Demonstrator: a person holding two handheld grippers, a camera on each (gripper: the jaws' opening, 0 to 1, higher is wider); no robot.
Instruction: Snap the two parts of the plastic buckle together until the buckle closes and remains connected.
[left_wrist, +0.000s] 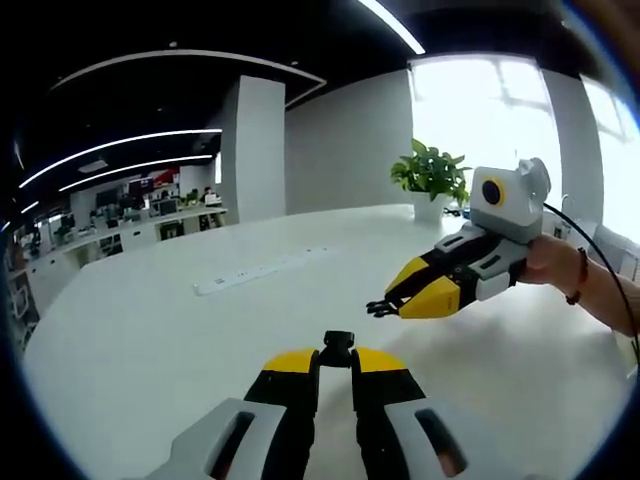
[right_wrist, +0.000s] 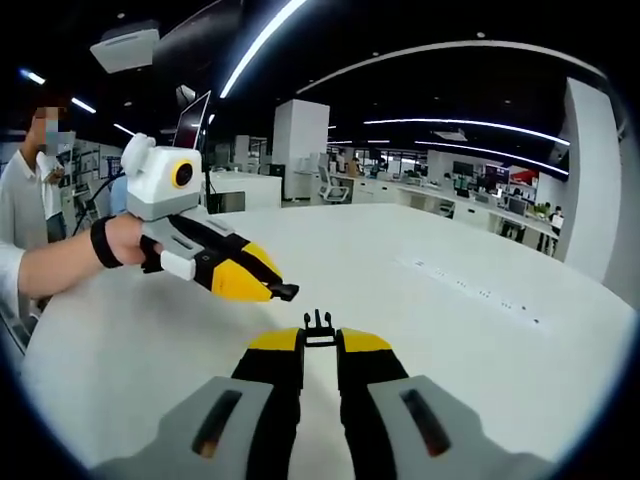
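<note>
Buckle halves are apart, one in each gripper, both held up over the white tabletop (left_wrist: 150, 330). In the left gripper view, the left gripper (left_wrist: 335, 362) has its yellow-tipped jaws drawn close together on a black buckle part (left_wrist: 337, 347), the socket-like half, which sticks out just past the tips. In the right gripper view, the right gripper (right_wrist: 319, 342) is likewise nearly closed, pinching the pronged buckle part (right_wrist: 318, 325), whose thin black prongs stand up between the tips.

Each gripper appears in the other's view. In the left gripper view the right gripper comes in from the right with the pronged half poking from its tips toward the left, a hand (left_wrist: 553, 262) with a dark wristband behind it. The two halves are near each other but not touching.

Farther off on the tabletop lies a long white power strip (left_wrist: 262, 270), and a potted plant (left_wrist: 432, 178) stands at the far edge by a bright window. Rows of office desks fill the background, and a person (right_wrist: 22, 190) stands at the left of the right gripper view.
</note>
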